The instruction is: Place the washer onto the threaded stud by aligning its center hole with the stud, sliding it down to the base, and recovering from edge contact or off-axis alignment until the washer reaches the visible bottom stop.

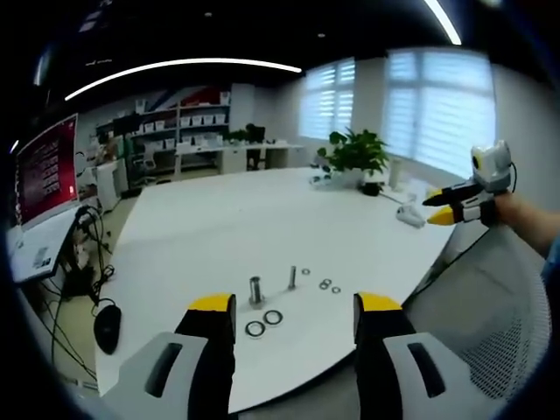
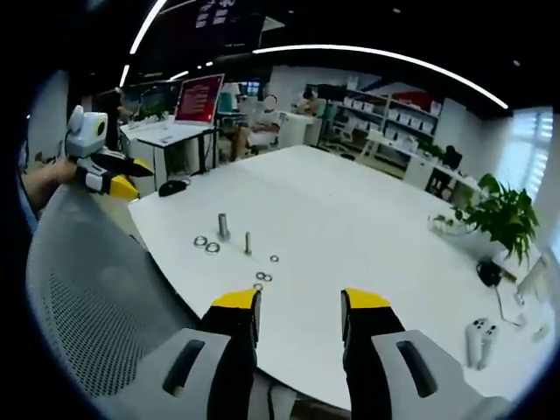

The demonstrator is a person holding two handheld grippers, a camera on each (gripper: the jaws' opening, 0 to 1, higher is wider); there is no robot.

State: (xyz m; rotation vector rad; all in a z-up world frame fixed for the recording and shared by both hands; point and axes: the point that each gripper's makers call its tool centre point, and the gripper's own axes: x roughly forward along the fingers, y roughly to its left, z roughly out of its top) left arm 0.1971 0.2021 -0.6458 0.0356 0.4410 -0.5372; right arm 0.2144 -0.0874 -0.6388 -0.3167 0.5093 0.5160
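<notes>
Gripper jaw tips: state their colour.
Yellow tips on black jaws, clearest in the right gripper view on the right gripper.

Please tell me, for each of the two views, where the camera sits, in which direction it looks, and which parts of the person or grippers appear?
Left gripper view: rides on the left gripper, looking across the white table toward windows; the right gripper and a forearm enter from the right.
Right gripper view: rides on the right gripper, looking over a mesh chair back toward shelves; the left gripper enters from the left.
Shared: the table, the threaded stud, the washers, the potted plant.
</notes>
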